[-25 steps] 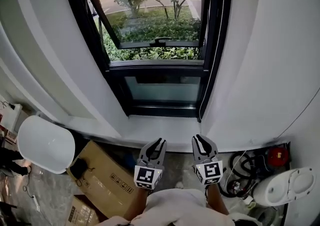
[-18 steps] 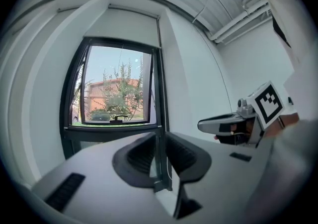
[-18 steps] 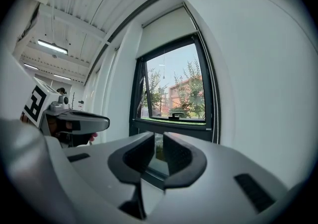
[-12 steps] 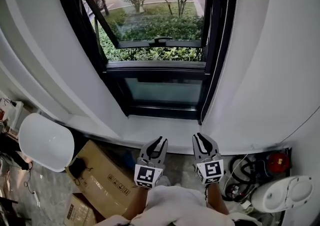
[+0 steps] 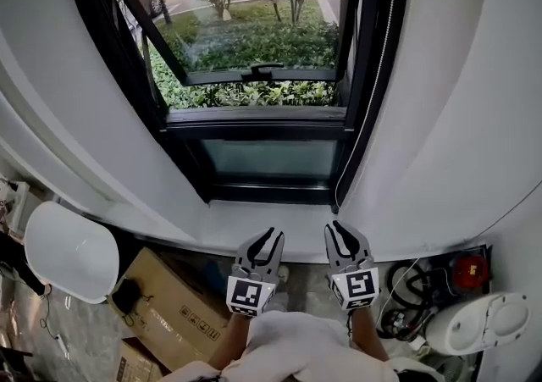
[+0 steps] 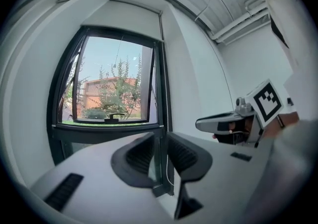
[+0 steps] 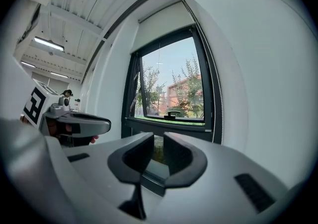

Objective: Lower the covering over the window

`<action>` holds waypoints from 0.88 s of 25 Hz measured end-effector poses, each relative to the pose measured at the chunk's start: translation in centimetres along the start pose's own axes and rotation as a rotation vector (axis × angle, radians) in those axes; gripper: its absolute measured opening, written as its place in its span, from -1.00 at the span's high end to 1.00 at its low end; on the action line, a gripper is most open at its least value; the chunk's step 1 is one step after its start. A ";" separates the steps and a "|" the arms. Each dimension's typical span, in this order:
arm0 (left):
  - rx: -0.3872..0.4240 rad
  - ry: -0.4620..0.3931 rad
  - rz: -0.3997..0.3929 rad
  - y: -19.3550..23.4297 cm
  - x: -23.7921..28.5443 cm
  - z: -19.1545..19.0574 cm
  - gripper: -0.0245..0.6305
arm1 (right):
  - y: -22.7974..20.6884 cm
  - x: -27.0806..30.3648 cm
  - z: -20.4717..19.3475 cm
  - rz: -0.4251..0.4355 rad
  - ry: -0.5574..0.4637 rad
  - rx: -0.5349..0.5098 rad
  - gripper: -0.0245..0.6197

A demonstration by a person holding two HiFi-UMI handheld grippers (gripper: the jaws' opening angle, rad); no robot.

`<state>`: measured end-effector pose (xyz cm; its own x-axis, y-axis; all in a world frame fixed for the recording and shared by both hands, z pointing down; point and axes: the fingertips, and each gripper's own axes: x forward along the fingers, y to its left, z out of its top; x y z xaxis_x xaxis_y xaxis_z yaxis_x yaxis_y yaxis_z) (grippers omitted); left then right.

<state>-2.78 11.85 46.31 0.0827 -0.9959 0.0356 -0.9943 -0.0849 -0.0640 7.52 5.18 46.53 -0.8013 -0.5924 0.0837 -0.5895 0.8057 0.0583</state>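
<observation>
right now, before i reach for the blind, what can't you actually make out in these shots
Blind: the head view's top edge cuts it off. The gripper views show only a short white stretch above the glass, no roller.
Cord: its upper end runs off the head view's top edge, and it is too thin to tell if it is beaded.
Cardboard box: the print is too small to read in the head view.

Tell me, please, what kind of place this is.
Probably a workroom or storage room: a black-framed window in bare white walls, cardboard boxes and coiled cables on the floor.
</observation>
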 end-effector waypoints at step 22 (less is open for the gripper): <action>-0.001 0.008 -0.139 10.8 11.5 0.1 0.67 | -3.6 13.3 1.5 -0.146 0.031 0.009 0.75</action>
<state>-12.58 -0.53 45.95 0.2188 -0.9744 0.0516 -0.9735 -0.2216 -0.0572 -1.18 -5.61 45.97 -0.7034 -0.7028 0.1061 -0.7006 0.7108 0.0633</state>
